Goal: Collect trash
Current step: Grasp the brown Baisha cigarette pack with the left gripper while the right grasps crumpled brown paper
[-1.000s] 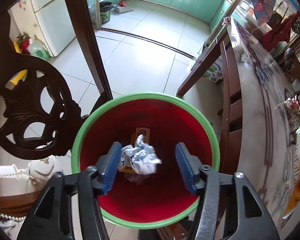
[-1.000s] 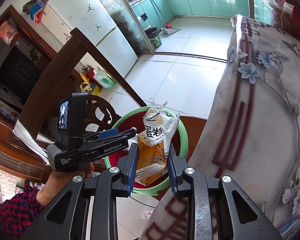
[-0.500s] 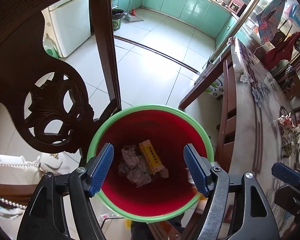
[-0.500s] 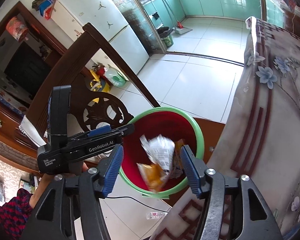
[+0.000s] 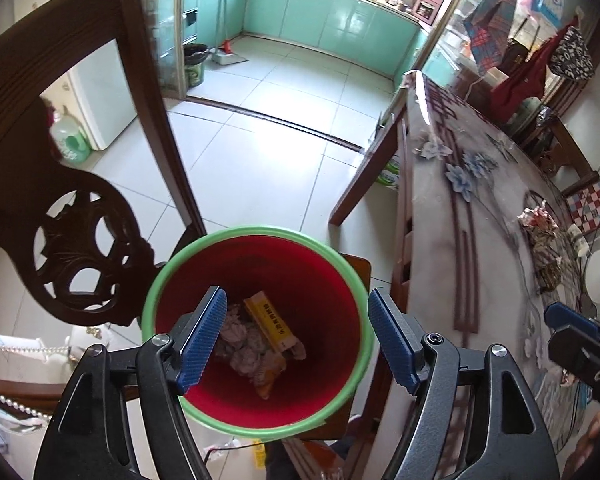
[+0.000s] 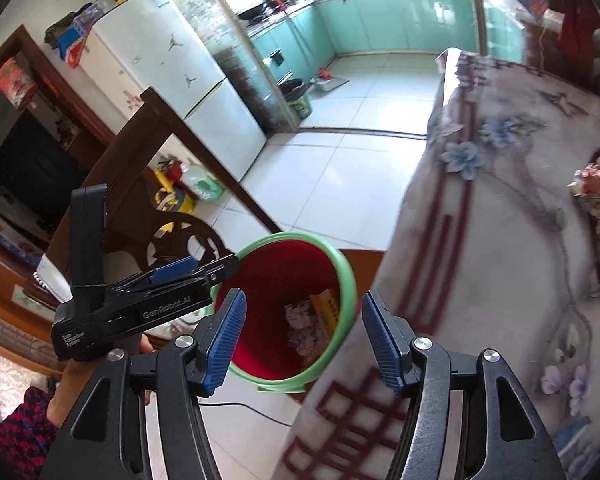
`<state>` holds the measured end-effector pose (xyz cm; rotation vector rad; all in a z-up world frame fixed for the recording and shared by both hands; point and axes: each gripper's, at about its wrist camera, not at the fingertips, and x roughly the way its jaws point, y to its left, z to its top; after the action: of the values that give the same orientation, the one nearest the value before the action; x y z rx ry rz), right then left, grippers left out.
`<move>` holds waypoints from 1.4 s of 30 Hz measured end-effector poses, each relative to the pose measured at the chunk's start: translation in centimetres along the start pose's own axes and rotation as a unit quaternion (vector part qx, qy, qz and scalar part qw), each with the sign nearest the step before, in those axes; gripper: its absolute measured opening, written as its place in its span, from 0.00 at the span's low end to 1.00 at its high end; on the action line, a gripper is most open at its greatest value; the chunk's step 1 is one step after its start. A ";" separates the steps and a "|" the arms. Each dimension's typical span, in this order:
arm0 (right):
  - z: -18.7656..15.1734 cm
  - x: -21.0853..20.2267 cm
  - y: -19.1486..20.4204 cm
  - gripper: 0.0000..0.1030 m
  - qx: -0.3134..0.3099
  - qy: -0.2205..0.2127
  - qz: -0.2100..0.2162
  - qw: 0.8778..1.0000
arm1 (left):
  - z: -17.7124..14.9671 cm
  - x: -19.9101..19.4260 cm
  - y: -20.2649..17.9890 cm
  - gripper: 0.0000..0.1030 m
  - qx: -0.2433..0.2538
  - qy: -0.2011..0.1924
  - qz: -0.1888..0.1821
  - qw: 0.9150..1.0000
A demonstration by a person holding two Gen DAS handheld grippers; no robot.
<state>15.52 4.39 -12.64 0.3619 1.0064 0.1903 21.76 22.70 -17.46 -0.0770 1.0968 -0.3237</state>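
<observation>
Grippers: two, one in each hand
Left gripper (image 5: 294, 340): jaws spread wide, having just been opening; nothing between the blue pads, nothing touched; it hangs above the bin's mouth, pointing down into it
Right gripper (image 6: 302, 338): jaws spread about halfway, opened within the last second; nothing between them; it hangs beside the left gripper, over the bin's edge nearest the table
Hand (image 6: 66, 384): one in view, wrapped around the left gripper's handle, with a red and dark patterned sleeve below it
Bin (image 5: 156, 300): one, red inside with a green rim, directly under both grippers, standing on a brown chair seat
Trash in bin: a yellow box (image 5: 270, 326) lying tilted, crumpled grey-white wrappers (image 5: 236, 330) touching its left side, and an orange packet (image 5: 270, 374) at the near side; exact count of wrappers cannot be told
Chair back (image 5: 84, 252): one carved dark wooden, left of the left gripper, just beside the bin
Table (image 6: 500, 240): one, with a flowered cover, right of both grippers, its edge touching or just beside the bin
Trash on table: one crumpled patterned wrapper (image 5: 538, 220), well beyond the right gripper
Farther off: one white fridge (image 6: 172, 76), one dark bucket (image 5: 194, 62) by the kitchen doorway
</observation>
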 end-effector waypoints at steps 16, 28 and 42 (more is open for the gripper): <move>-10.2 -15.3 -14.9 0.58 0.147 -0.097 -0.230 0.957 | -2.3 -1.5 -8.6 0.75 0.108 -0.008 -0.037 0.993; -17.3 -23.6 -32.2 0.60 0.340 -0.115 -0.285 0.889 | -5.2 -1.6 -23.3 0.78 0.222 -0.004 -0.128 0.967; -17.7 -20.4 -39.9 0.20 0.301 -0.034 -0.174 0.937 | -3.9 3.9 -38.3 0.80 0.310 0.019 -0.140 0.940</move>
<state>-10.65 -35.37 -20.32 0.7305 1.0302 -0.4627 11.50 -14.53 -14.22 0.3393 0.9796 -0.9183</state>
